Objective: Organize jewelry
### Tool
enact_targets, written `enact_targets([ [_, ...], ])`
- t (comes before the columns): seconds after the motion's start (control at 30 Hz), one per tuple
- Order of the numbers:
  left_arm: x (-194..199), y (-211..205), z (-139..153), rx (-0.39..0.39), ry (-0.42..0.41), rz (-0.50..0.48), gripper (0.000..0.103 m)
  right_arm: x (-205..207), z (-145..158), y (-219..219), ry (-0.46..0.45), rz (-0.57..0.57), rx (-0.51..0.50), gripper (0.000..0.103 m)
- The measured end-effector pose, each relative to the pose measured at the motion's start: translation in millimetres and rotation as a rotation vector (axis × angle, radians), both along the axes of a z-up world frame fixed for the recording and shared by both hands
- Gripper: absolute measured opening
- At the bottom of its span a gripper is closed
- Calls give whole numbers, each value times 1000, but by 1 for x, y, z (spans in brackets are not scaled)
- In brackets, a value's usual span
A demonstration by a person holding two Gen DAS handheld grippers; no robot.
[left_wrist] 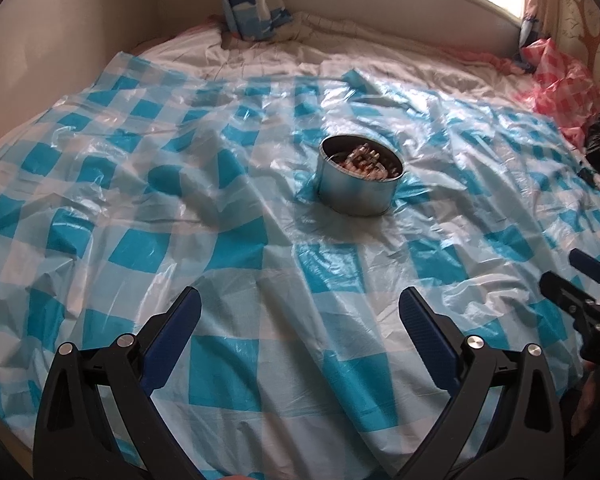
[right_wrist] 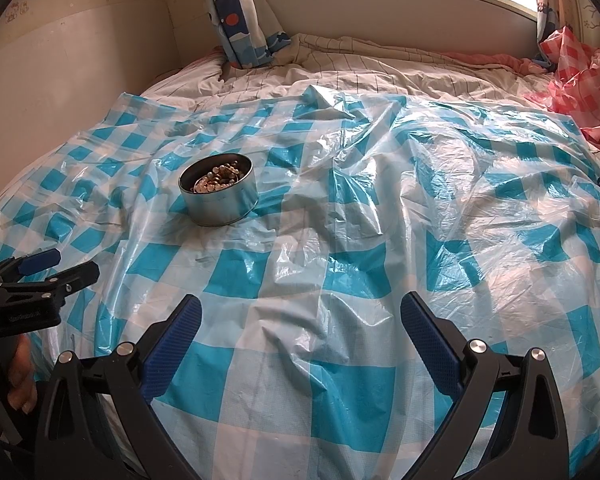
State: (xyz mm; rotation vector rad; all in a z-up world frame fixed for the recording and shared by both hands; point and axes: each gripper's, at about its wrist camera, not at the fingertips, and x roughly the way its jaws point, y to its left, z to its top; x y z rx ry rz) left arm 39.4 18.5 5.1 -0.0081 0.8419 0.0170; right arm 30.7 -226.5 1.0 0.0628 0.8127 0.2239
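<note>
A round silver tin [left_wrist: 358, 182] stands on a blue-and-white checked plastic sheet [left_wrist: 236, 248] spread over a bed. Inside it lies a heap of beaded jewelry [left_wrist: 366, 162]; in the right wrist view the same tin [right_wrist: 219, 189] sits left of centre with gold and pearl beads [right_wrist: 220, 176] in it. My left gripper [left_wrist: 300, 300] hovers open above the sheet, well short of the tin, with nothing between its blue pads. My right gripper [right_wrist: 300, 306] is open too, over bare sheet to the right of the tin, and it shows at the right edge of the left wrist view [left_wrist: 572, 268].
A blue patterned curtain [right_wrist: 236, 20] hangs at the back by the window. A crumpled red-and-white checked plastic sheet [right_wrist: 580, 80] lies at the far right. A wall [right_wrist: 60, 60] runs along the left. A hand [right_wrist: 20, 376] holds the left gripper's handle.
</note>
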Motion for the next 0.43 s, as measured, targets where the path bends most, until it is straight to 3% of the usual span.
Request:
enact_targets([
  [0.13, -4, 3, 5, -17, -25, 6, 95, -3, -2, -3, -9, -5, 2, 95],
  [0.3, 5, 14, -2, -71, 33, 31, 95, -4, -2, -5, -9, -5, 2, 95],
  [0.43, 2, 19, -1, -90, 22, 46, 95, -4, -2, -6, -9, -6, 3, 95],
])
